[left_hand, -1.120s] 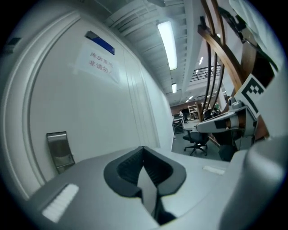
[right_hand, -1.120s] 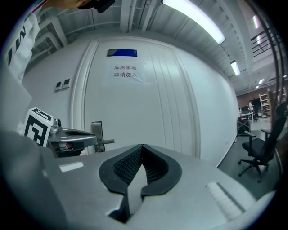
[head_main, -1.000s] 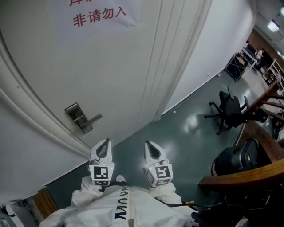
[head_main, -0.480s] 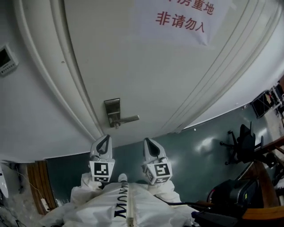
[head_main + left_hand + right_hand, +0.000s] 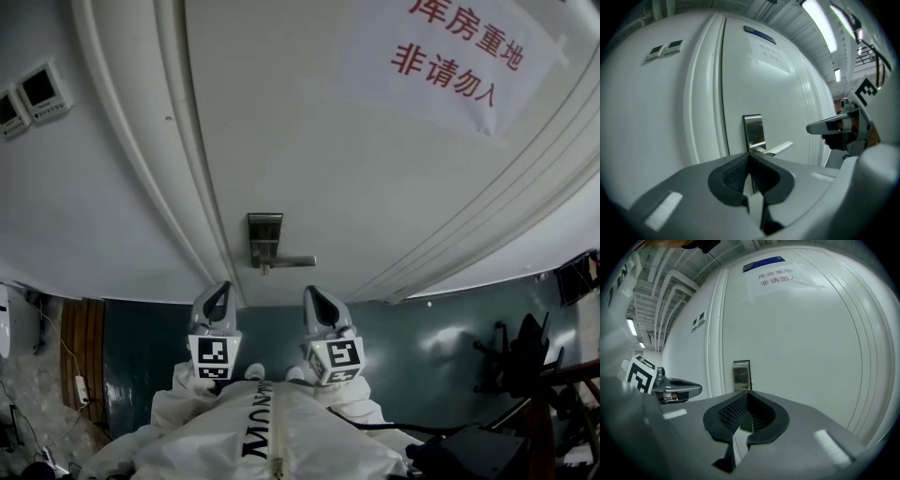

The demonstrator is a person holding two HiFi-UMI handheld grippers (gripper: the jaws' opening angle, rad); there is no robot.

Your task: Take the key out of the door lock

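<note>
A steel lock plate (image 5: 265,236) with a lever handle (image 5: 292,262) sits on the white door (image 5: 309,141), just ahead of both grippers. A small stub (image 5: 265,270) shows under the plate; I cannot tell whether it is the key. My left gripper (image 5: 217,296) is shut and empty, a little left of and short of the lock. My right gripper (image 5: 316,300) is also shut and empty, just right of it. The left gripper view has the plate (image 5: 753,131) and handle (image 5: 780,148) straight above its closed tips (image 5: 749,154). The right gripper view shows the plate (image 5: 741,375) above its tips (image 5: 749,392).
A paper notice with red characters (image 5: 455,61) is taped high on the door. Two small wall panels (image 5: 33,94) sit left of the door frame (image 5: 141,159). An office chair (image 5: 517,361) stands on the dark floor at the right; a cable and plug (image 5: 80,389) lie at the lower left.
The view has swung left: the lock has shifted from the left toward the centre, and the chairs and desk at the right have mostly left the picture. Both grippers stay shut, now facing the lock.
</note>
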